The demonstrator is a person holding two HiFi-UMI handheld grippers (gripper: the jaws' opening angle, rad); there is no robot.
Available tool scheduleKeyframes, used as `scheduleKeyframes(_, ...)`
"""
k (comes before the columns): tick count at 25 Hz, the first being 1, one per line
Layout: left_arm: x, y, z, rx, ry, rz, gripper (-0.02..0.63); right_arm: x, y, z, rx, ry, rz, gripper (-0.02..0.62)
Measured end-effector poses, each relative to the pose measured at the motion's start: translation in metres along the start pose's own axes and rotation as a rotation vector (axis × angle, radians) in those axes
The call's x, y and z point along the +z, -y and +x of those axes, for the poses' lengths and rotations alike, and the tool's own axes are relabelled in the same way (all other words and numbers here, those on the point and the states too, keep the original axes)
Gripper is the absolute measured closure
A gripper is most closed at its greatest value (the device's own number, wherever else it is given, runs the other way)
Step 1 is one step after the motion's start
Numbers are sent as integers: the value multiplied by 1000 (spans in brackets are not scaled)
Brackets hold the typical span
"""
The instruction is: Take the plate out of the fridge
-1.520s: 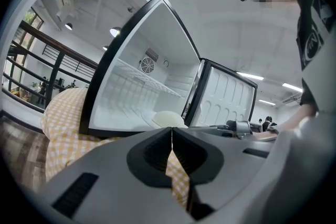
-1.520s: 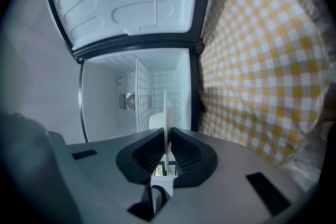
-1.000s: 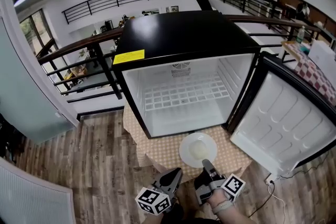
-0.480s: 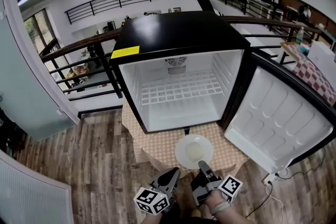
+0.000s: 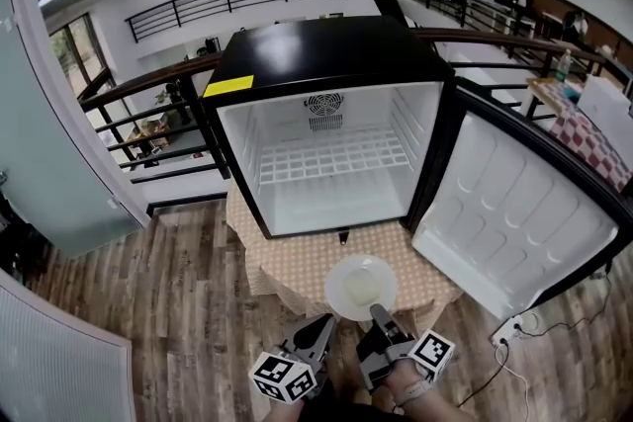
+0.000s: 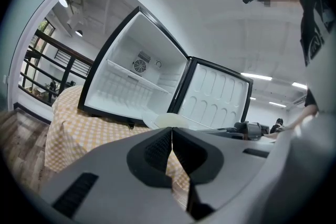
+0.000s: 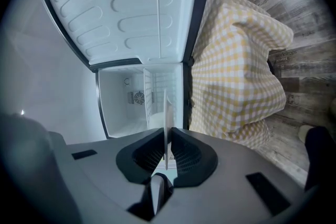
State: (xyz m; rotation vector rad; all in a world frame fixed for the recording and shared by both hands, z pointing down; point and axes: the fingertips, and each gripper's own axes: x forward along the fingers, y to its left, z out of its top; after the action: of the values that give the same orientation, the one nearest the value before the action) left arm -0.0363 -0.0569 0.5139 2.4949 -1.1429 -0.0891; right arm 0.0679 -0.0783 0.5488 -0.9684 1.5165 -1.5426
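The white plate (image 5: 361,288) hangs level over the checked tablecloth (image 5: 287,267), in front of the open black fridge (image 5: 326,49). My right gripper (image 5: 377,313) is shut on the plate's near rim. In the right gripper view the plate (image 7: 166,113) shows edge-on, pinched between the pads. My left gripper (image 5: 326,323) is beside it on the left, shut and empty, and its closed fingertips (image 6: 171,131) point toward the plate (image 6: 168,120). The fridge interior (image 5: 331,173) holds only a wire shelf.
The fridge door (image 5: 514,212) stands swung open at the right, close to the plate. The table under the fridge stands on a wooden floor (image 5: 188,321). A power strip (image 5: 514,326) lies on the floor at the right. Black railings (image 5: 158,104) run behind.
The plate, held in my right gripper, has drawn a little farther from the fridge opening toward me. The left gripper stays shut beside it.
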Motion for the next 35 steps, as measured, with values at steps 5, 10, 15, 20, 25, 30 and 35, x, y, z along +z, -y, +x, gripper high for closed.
scheduleKeyframes(5,-15,17,-8,12,-4,-10,597,-2,3,-19,-8,-21,9,546)
scheduleKeyframes(10,-25,30,-15,17,-6,-11,597,0,7,-35,-11,-26,11,546)
scheduleKeyframes(15,-31,35,-15,18,-14,-3,597,4,11,-44,-13,-17,13,546)
scheduleKeyframes(20,-25,40,-11,-3,-9,15,597,8,7,-49,1,7,17,546)
scheduleKeyframes(25,-22,36,-18,-6,-6,28,597,7,9,-49,8,34,29,545)
scheduleKeyframes(30,-21,34,-35,4,-3,23,597,-4,8,-56,9,42,35,546)
scheduleKeyframes(35,-22,37,-49,2,-12,22,597,-16,7,-64,3,46,35,546)
